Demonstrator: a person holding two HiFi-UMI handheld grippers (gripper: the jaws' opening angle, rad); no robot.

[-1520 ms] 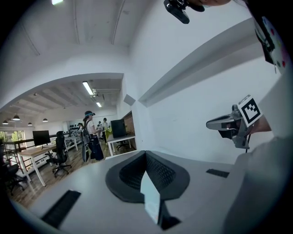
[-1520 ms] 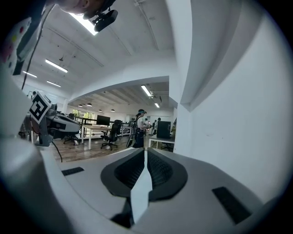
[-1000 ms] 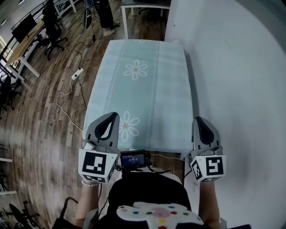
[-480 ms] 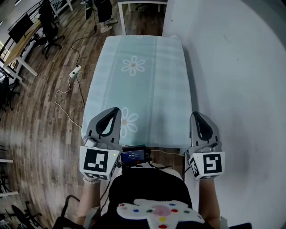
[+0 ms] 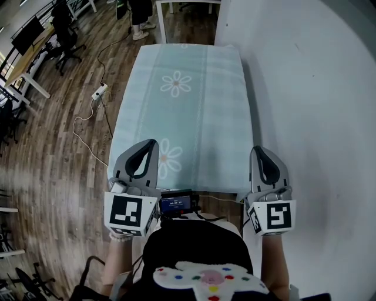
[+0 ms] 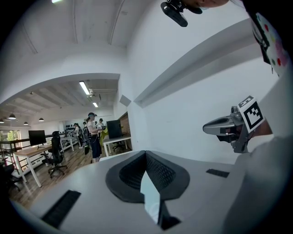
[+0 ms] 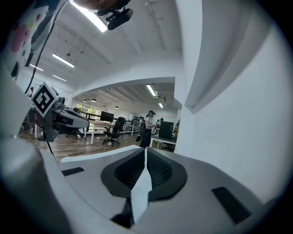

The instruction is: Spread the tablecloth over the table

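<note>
A pale green tablecloth (image 5: 194, 117) with white daisies lies flat over the long table, which it hides, and reaches to the far end. My left gripper (image 5: 150, 144) is shut on the cloth's near left corner. My right gripper (image 5: 257, 151) is shut on the near right corner, close to the wall. In the left gripper view, the left gripper (image 6: 145, 153) has its jaws closed on a thin strip of cloth (image 6: 151, 196). The right gripper view shows the right gripper (image 7: 145, 150) pinching a similar strip (image 7: 141, 194).
A white wall (image 5: 305, 88) runs along the table's right side. On the wooden floor to the left lie a power strip and cables (image 5: 100, 91). Office chairs and desks (image 5: 64, 35) stand further off. A person (image 5: 140, 17) stands past the far end.
Both grippers keep their hold on the near corners and stay where they were. Only the head view has shifted slightly.
</note>
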